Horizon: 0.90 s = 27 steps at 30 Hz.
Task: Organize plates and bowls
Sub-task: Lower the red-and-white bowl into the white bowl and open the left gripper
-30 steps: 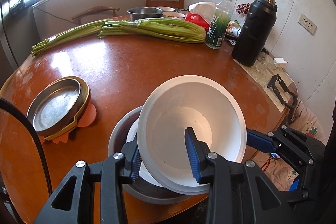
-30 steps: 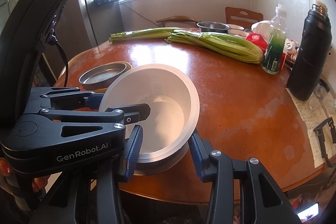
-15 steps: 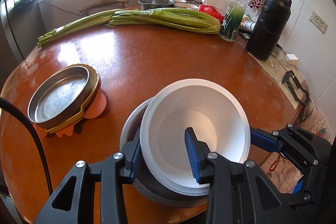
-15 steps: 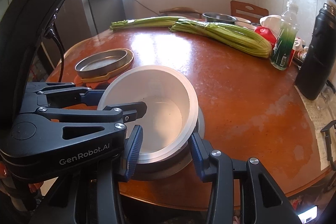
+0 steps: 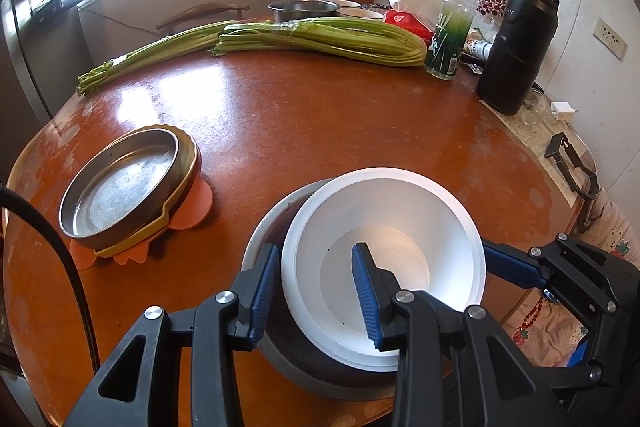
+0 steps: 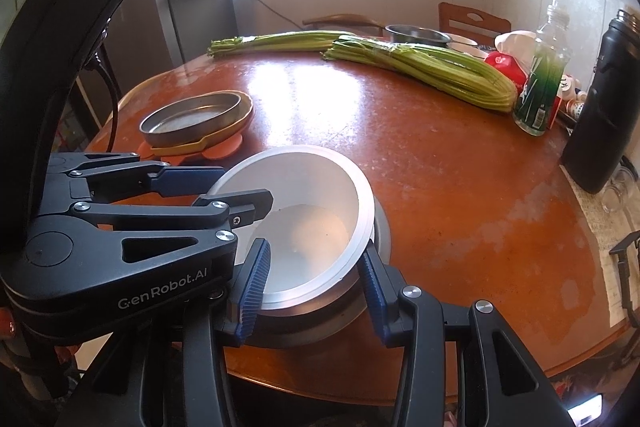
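Left wrist: both tools, left tool (image 5: 316,291) and right tool (image 6: 314,281), clamp one white bowl (image 5: 400,211).

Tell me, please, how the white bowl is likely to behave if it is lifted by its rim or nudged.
The white bowl looks rigid with thick walls, so it should hold its shape under a rim grip. Its smooth, glossy surface could slip. It sits tilted inside the metal bowl, so a nudge would probably rock it or slide it around. It looks ceramic, so likely breakable if dropped.
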Each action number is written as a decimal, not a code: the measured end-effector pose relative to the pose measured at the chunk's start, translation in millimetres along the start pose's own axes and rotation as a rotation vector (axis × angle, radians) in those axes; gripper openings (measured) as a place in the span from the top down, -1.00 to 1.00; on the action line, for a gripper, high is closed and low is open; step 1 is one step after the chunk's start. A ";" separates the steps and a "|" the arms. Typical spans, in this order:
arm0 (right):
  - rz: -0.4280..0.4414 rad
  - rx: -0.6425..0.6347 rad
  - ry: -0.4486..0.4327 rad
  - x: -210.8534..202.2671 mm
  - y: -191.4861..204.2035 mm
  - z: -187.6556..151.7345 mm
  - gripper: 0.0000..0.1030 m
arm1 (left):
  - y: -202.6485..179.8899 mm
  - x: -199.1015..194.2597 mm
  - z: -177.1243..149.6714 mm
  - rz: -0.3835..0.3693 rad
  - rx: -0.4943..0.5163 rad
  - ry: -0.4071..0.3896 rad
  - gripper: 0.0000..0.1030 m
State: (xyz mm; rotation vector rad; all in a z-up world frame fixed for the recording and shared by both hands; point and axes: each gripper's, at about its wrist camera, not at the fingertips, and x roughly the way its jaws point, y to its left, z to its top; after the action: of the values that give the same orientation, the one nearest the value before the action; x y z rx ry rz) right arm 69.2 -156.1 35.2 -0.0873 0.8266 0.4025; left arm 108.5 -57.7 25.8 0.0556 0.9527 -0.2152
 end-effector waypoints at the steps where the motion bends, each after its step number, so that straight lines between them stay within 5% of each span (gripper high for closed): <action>1: 0.000 0.003 -0.003 -0.7 -1.0 0.1 0.09 | 0.2 -0.2 -0.2 0.002 0.001 -0.002 0.27; 27: -0.025 0.078 -0.096 -32.4 -23.4 6.7 -0.13 | 8.2 -22.0 0.9 0.029 -0.012 -0.051 0.12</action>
State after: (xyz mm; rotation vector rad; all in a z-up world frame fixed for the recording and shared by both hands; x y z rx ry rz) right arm 63.1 -186.2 61.6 -0.0060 0.7445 0.3483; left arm 98.6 -46.4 43.9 0.0521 0.9023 -0.1835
